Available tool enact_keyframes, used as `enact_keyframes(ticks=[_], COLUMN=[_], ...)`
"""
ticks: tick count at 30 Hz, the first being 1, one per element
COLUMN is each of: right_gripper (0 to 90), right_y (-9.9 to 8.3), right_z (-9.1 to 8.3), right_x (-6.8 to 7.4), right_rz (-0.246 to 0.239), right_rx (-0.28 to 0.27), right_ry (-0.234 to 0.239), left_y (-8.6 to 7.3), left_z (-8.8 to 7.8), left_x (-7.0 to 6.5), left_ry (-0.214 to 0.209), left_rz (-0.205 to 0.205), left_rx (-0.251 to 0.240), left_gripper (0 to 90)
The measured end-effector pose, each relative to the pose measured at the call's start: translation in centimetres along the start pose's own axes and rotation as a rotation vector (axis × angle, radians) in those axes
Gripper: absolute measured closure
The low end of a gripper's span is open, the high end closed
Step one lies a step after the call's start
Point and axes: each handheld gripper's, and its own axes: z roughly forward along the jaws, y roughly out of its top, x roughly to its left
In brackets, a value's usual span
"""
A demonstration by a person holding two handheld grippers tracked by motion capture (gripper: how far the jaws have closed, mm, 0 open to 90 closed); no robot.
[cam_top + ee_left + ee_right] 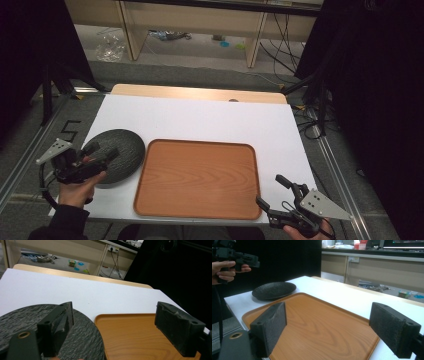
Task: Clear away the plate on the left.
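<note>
Wooden tray [198, 179] is lying empty at table centre, with the dark textured plate [120, 153] resting at its 9 o'clock, just beside the rim. Nothing is loaded yet; judging by this layout, any transfer is still pending. Left gripper [100, 151] is hovering over the plate's near edge, jaws wide apart, gripping nothing. Right gripper [274, 191] is waiting at the tray's 5 o'clock corner, jaws likewise spread and empty.

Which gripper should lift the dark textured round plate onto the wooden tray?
Left, probably. The left gripper hovers open over the dark textured round plate; the right gripper sits across the wooden tray.
</note>
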Motion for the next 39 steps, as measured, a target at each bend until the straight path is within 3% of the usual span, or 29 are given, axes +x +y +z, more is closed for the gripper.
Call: enact_keyframes(ticks=[5, 9, 10, 13, 19, 21, 22, 27, 29, 30, 32, 34, 39], right_gripper=[15.7, 15.7, 15.7, 15.7, 15.7, 15.7, 15.7, 15.8, 15.8, 15.8, 15.7, 15.8, 15.8], right_y=[0.0, 0.0, 0.0, 0.0, 0.0, 0.0, 0.0, 0.0, 0.0, 0.0, 0.0, 0.0, 0.0], right_z=[0.0, 0.0, -0.1, 0.0, 0.0, 0.0, 0.1, 0.1, 0.0, 0.0, 0.0, 0.1, 0.0], right_x=[0.0, 0.0, 0.0, 0.0, 0.0, 0.1, 0.1, 0.1, 0.1, 0.1, 0.1, 0.1, 0.1], right_rz=[0.000, 0.001, -0.001, -0.002, -0.003, -0.002, -0.003, -0.005, -0.003, -0.003, -0.003, 0.000, 0.000], right_rx=[0.000, 0.015, 0.016, 0.010, 0.010, 0.008, 0.007, 0.004, 0.016, 0.016, 0.015, 0.005, 0.010], right_ry=[0.004, 0.009, 0.005, 0.010, 0.011, 0.013, 0.013, 0.007, 0.013, 0.013, 0.009, 0.018, 0.018], left_y=[0.1, 0.0, 0.0, 0.0, -0.3, -0.3, -0.5, -0.7, -0.8, -0.8, -0.9, -1.0, -1.4], left_z=[-0.2, -0.2, -0.2, -0.3, -0.2, -0.2, -0.3, -0.3, -0.4, -0.5, -0.4, -0.3, -0.4], left_x=[1.0, 2.1, 2.1, 3.4, 4.9, 5.3, 5.8, 6.6, 7.0, 7.0, 7.3, 7.7, 8.7], left_ry=[0.022, 0.041, 0.041, 0.035, 0.053, 0.083, 0.087, 0.087, 0.086, 0.111, 0.119, 0.131, 0.141], left_rz=[-0.040, -0.137, -0.137, -0.194, -0.245, -0.254, -0.282, -0.333, -0.330, -0.339, -0.338, -0.387, -0.421], left_rx=[0.012, 0.044, 0.044, 0.046, 0.069, 0.091, 0.092, 0.084, 0.078, 0.081, 0.074, 0.069, 0.082], left_gripper=[15.5, 15.7, 15.7, 15.8, 16.1, 16.1, 16.6, 16.6, 16.6, 16.6, 16.6, 16.5, 16.6])
